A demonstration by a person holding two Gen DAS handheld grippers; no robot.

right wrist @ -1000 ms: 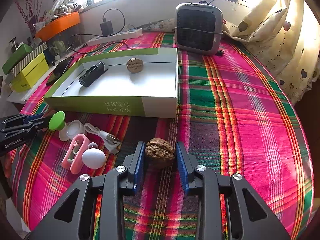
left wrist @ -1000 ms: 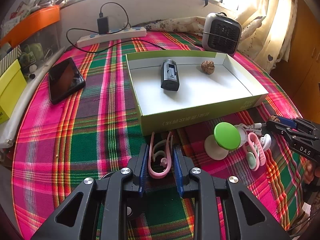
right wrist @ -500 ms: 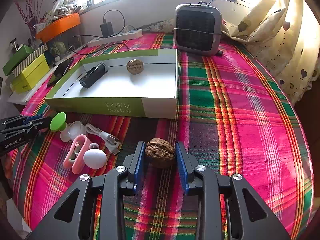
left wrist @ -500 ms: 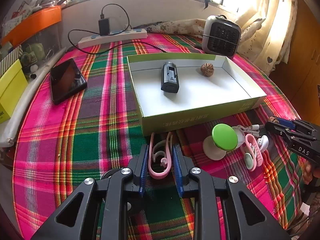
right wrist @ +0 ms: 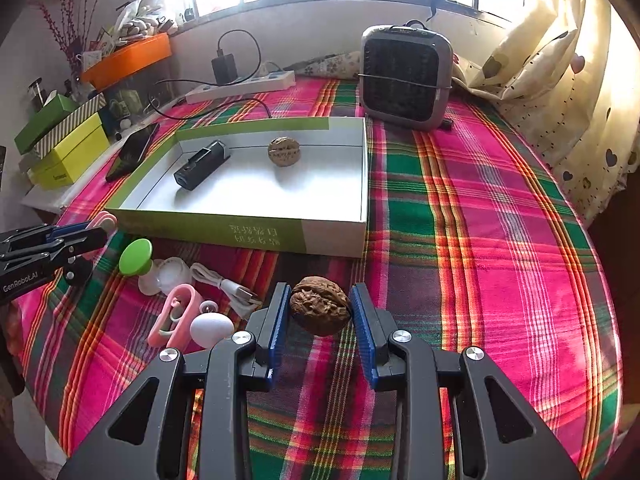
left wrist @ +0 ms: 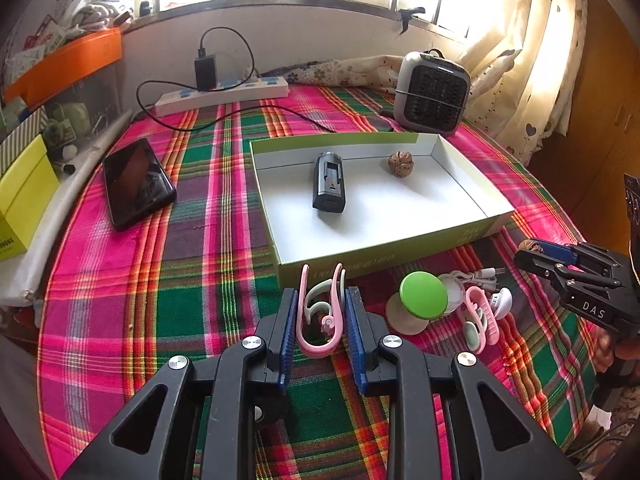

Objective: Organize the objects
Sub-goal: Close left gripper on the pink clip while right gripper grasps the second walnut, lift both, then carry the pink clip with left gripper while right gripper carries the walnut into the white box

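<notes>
My left gripper (left wrist: pixel 320 312) is shut on a pink clip (left wrist: pixel 320 316) and holds it above the plaid cloth, just before the green box (left wrist: pixel 376 258). My right gripper (right wrist: pixel 320 308) is shut on a walnut (right wrist: pixel 320 305), lifted in front of the box's near wall (right wrist: pixel 248 234). Inside the box lie a black device (left wrist: pixel 329 187) and a second walnut (left wrist: pixel 401 164). The right gripper also shows at the right of the left wrist view (left wrist: pixel 560 264); the left gripper shows at the left of the right wrist view (right wrist: pixel 60 240).
A green-topped stopper (left wrist: pixel 423 300), a white cable (right wrist: pixel 224 284), a pink clip (right wrist: pixel 176 316) and a white egg-shaped thing (right wrist: pixel 212 330) lie before the box. A phone (left wrist: pixel 136 182), a power strip (left wrist: pixel 224 94) and a small heater (left wrist: pixel 434 94) stand behind it.
Both grippers have risen with the pink clip and the walnut held in them; the box and table look farther below than before.
</notes>
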